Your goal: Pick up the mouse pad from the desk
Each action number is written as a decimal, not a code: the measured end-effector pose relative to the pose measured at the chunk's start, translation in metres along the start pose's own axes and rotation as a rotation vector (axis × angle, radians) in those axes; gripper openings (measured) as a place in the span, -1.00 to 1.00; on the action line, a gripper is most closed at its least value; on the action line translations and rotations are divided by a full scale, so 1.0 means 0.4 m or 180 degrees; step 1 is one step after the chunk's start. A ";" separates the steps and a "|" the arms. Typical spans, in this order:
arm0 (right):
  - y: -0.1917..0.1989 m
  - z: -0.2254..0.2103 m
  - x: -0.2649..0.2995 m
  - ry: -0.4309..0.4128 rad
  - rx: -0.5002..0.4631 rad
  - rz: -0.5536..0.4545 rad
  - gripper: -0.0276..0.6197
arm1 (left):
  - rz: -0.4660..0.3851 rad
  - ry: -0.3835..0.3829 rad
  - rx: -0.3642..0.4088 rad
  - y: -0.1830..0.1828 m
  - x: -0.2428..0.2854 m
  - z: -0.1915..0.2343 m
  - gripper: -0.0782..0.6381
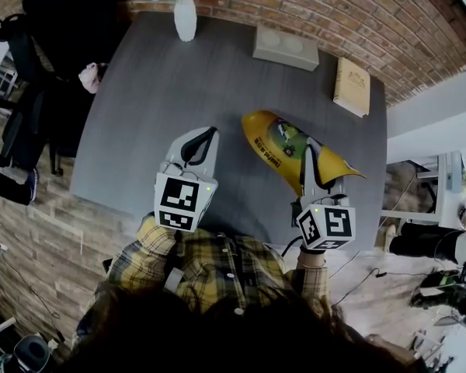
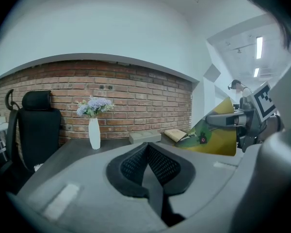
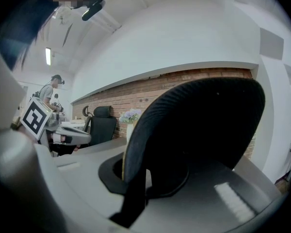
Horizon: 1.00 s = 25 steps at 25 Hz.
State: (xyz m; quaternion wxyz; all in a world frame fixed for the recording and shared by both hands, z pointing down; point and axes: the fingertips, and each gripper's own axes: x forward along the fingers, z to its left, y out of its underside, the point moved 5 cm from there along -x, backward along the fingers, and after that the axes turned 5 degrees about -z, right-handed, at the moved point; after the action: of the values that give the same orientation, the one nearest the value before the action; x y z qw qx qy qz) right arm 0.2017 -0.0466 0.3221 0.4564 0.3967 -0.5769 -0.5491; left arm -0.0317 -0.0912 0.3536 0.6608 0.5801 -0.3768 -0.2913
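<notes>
Head view: the mouse pad (image 1: 276, 142), yellow with a printed picture, is being gripped at its near end by the right claw (image 1: 311, 152), the jaws being pressed shut on it. The pad is being held curled and tilted over the grey surface (image 1: 155, 107), reaching ahead and to the left of that claw; whether its far end is touching the surface cannot be told. Right gripper view: the pad's dark underside is rising straight out of the jaws. The left claw (image 1: 205, 134) is being held closed on nothing, beside the pad and apart from it. Well beyond both claws, a white vase (image 1: 185, 18), a grey box (image 1: 286, 47) and a book (image 1: 351, 86) are being noted.
</notes>
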 end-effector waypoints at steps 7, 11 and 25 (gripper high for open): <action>0.009 -0.004 0.004 0.0015 0.0011 0.0043 -0.87 | -0.0025 -0.0006 -0.0029 -0.004 0.006 0.010 -0.79; 0.009 -0.007 0.000 0.0029 0.0015 0.0055 -0.87 | -0.0029 0.0007 -0.0025 -0.007 0.009 0.005 -0.79; 0.014 -0.011 0.006 0.0024 0.0024 0.0075 -0.87 | -0.0016 -0.0017 -0.0024 -0.004 0.011 0.015 -0.79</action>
State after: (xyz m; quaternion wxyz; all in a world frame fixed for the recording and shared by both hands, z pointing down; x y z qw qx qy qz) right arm 0.2055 -0.0495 0.3278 0.4635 0.3937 -0.5819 -0.5399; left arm -0.0341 -0.0984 0.3530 0.6612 0.5778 -0.3760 -0.2959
